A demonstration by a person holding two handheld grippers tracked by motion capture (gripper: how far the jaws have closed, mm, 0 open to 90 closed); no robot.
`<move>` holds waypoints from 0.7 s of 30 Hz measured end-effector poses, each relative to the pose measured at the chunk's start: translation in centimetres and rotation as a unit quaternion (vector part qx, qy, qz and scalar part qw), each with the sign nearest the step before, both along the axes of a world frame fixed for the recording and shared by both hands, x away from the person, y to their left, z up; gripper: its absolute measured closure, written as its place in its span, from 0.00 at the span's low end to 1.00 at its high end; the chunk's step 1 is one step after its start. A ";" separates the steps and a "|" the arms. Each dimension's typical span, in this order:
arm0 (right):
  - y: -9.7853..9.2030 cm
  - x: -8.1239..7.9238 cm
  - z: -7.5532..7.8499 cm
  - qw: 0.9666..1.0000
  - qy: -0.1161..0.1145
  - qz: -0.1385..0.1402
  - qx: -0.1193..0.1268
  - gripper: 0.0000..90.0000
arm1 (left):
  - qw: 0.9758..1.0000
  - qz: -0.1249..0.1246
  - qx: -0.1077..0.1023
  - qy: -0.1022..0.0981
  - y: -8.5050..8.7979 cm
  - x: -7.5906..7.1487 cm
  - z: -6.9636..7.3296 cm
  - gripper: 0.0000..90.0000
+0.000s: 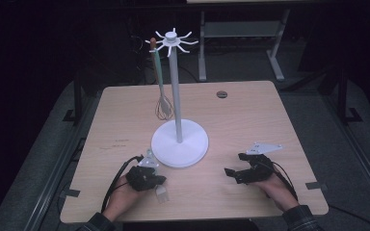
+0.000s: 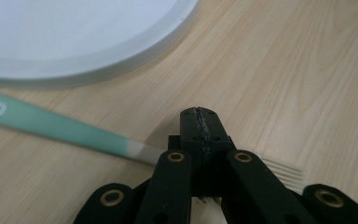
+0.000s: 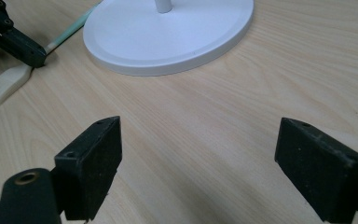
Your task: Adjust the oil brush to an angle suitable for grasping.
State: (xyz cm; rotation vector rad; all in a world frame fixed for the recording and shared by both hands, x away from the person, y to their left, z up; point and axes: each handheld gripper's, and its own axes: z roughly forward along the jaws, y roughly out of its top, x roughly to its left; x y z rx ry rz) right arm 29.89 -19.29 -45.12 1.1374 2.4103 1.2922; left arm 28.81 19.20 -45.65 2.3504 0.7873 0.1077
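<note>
Slipping is the risk: the left gripper [image 2: 200, 122] has its fingers closed on the thin neck of the brush [image 2: 60, 125], lying on the tabletop [image 1: 250, 115] near the stand [image 1: 179, 142]; it may rotate when lifted. Right gripper [image 3: 198, 158] waits with fingers wide.

Your left tool [image 2: 200, 122] covers the neck of the pastry brush [image 2: 56, 125], so you cannot tell whether its pads pinch the neck or only rest over it. That brush's mint handle runs off the left edge of the left gripper view. In the high view your hand hides most of it, leaving only the pale bristles [image 1: 161, 193].
</note>
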 end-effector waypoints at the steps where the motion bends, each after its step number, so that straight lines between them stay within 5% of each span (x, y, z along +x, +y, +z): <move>1: 0.0 0.0 0.0 1.000 0.000 0.000 0.000 0.17 | 1.000 0.002 0.001 -0.001 0.2 -0.1 0.0 1.00; 14: 0.0 0.1 0.0 1.000 -0.001 0.000 0.000 0.17 | 0.999 0.038 0.022 -0.016 3.6 -0.8 0.2 1.00; 21: 0.1 0.0 0.0 1.000 0.003 -0.001 -0.001 0.17 | 0.995 0.089 0.039 -0.028 7.0 -0.4 0.3 1.00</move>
